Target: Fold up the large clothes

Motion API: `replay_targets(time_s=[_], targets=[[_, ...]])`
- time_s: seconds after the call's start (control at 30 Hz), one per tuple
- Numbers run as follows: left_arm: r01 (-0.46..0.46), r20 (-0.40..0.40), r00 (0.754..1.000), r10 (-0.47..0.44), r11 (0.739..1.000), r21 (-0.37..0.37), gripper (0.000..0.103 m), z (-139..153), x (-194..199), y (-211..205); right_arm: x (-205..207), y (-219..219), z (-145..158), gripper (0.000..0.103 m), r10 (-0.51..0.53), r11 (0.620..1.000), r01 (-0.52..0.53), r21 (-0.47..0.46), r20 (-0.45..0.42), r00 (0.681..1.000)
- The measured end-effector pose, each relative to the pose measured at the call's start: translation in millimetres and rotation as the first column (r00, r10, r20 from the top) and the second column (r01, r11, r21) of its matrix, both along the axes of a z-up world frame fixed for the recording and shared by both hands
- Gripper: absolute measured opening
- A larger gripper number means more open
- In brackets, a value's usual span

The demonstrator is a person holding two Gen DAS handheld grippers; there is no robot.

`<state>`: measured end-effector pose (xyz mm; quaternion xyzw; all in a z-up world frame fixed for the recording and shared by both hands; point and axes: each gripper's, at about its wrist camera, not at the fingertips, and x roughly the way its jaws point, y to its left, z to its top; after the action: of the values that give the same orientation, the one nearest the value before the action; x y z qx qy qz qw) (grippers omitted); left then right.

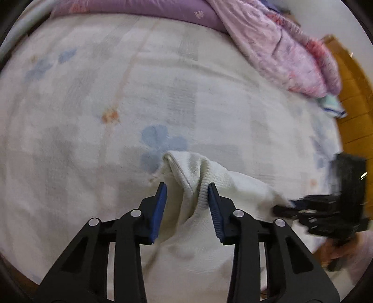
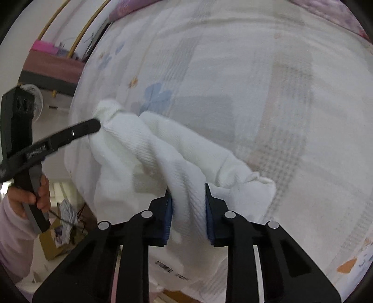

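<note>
currently, a white waffle-knit garment (image 2: 149,149) lies bunched on the bed sheet (image 1: 93,93), a pale sheet printed with blue and orange flowers, near the sheet's front edge. the garment is gathered into a ridge that runs between the two grippers.

left gripper (image 1: 187,188): points steeply down at the bed. a fold of the garment with a ribbed hem stands between its blue pads (image 1: 160,205). the right pad touches the ribbed edge; the left pad sits just beside the cloth, and contact on that side cannot be confirmed. whether it truly pinches the fold cannot be told. in the right wrist view this gripper enters from the left, its fingertip at a knotted end of the garment, with a hand (image 2: 35,193) on its handle and a pale sleeve (image 2: 14,233) below.

right gripper (image 2: 187,188): angled down. both blue pads press against a thick twisted fold of the garment, one on each side, pinching it. dark printed lettering (image 2: 172,270) shows on the cloth below the jaws, blurred and unreadable.

surroundings: a purple pillow (image 1: 139,9) and a crumpled pink floral quilt (image 1: 279,51) lie at the far edge of the bed. wooden flooring (image 1: 354,111) shows to the right. a white fan (image 2: 35,98) stands off the bed at left.
</note>
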<state>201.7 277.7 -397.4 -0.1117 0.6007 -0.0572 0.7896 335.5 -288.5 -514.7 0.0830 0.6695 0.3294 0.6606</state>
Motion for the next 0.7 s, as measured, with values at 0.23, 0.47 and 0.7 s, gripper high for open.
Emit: replay_targets(time_s=[0.23,0.47,0.7], targets=[[-0.037,-0.015,0.999,0.04,0.984,0.176,0.052,10,13,15,1,-10,57,0.058,-0.105,0.978,0.147,-0.147,0.259,0.96],[0.1,0.026,0.995,-0.1,0.995,0.002,0.052,13,14,-25,-31,-10,17,0.05,-0.151,0.976,0.158,-0.148,0.055,0.987],[0.11,-0.084,0.99,-0.114,0.993,-0.049,0.053,-71,41,-17,-24,25,-33,0.059,-0.186,0.937,0.191,-0.291,0.043,0.982]])
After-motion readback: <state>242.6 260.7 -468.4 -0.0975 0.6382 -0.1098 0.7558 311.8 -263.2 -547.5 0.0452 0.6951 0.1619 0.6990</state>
